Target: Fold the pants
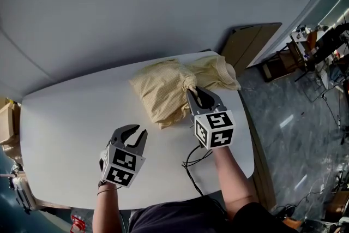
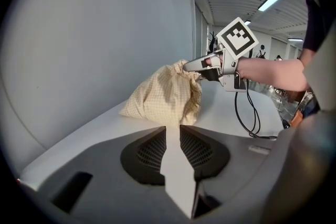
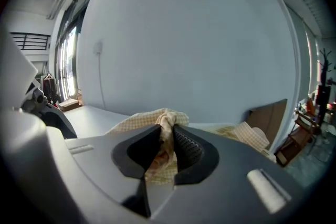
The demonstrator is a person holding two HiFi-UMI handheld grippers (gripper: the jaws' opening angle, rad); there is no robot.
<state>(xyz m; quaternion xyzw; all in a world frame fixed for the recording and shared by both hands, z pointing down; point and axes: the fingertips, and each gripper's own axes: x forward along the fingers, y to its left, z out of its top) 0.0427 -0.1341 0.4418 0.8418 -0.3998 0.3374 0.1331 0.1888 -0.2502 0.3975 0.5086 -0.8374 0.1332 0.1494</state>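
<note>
The pale yellow checked pants (image 1: 161, 90) lie bunched in a heap at the far right of the white table (image 1: 71, 117). My right gripper (image 1: 192, 92) is shut on a gathered fold of the pants and holds it raised above the heap. In the right gripper view the cloth (image 3: 164, 122) is pinched between the dark pads. The left gripper view shows the heap (image 2: 165, 98) ahead, with the right gripper (image 2: 202, 66) at its top. My left gripper (image 1: 136, 136) hovers over bare table to the near left of the pants. It is open, with nothing between its fingers (image 2: 149, 152).
A black cable (image 1: 192, 163) loops on the table under my right forearm. A brown cardboard sheet (image 1: 248, 43) leans against the wall past the table's far right corner. Cluttered stands and gear (image 1: 319, 46) fill the floor at right. A cardboard box (image 1: 6, 123) sits at far left.
</note>
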